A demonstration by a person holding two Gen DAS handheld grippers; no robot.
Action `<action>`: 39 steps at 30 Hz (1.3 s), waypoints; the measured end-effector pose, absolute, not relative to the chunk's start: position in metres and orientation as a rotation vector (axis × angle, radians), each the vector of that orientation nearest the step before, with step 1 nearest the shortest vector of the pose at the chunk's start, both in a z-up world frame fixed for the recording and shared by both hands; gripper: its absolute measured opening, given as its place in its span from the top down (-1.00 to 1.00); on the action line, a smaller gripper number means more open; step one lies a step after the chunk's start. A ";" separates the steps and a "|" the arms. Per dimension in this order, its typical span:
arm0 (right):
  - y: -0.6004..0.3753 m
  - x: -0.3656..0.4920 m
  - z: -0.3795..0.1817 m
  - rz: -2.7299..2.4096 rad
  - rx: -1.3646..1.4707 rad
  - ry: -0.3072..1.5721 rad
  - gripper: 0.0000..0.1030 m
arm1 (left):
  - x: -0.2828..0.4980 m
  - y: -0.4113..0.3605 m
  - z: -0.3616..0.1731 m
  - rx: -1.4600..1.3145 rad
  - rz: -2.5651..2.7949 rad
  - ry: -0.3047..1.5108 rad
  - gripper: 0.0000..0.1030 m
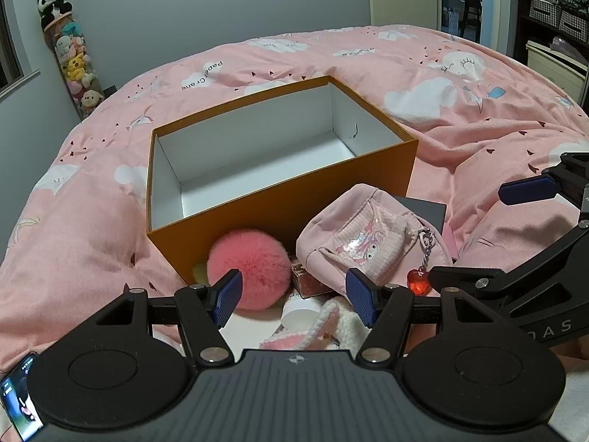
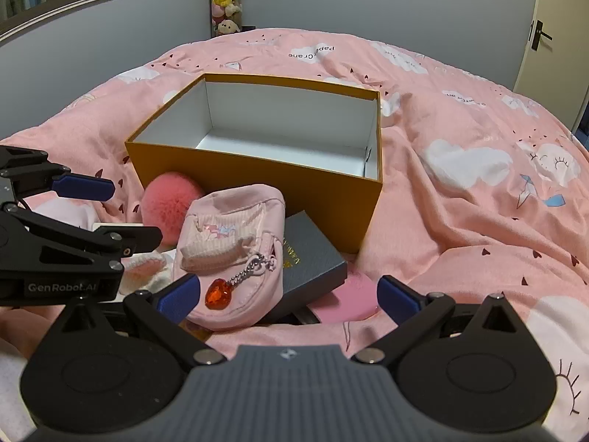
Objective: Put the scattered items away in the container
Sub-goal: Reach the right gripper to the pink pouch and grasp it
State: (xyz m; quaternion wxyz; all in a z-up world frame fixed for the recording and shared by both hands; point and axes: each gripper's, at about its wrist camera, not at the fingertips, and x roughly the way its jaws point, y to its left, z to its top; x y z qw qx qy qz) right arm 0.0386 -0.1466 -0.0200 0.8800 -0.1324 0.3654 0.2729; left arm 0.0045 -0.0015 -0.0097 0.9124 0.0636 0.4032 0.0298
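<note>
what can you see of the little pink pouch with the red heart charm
The pink pouch is a small soft fabric bag with a ribbed paler panel bearing a shiny cartoon print. A red faceted heart charm hangs from its zip on a ball chain. It lies slumped on the bedspread before the orange box, partly over a grey book, beside a pink pompom.

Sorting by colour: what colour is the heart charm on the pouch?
Red-orange, translucent heart charm on the pink pouch; clearest in the right wrist view.
</note>
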 end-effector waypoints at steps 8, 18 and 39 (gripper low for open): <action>-0.146 0.039 -0.021 0.568 -0.276 0.768 -0.99 | 0.005 -0.001 -0.011 0.129 0.059 0.836 -0.41; -0.148 0.041 -0.023 0.576 -0.261 0.781 -0.98 | 0.009 0.008 -0.012 0.061 0.019 0.860 -0.42; -0.128 0.078 -0.036 0.706 -0.207 0.882 -0.31 | 0.022 0.037 -0.024 -0.038 0.034 0.951 -0.23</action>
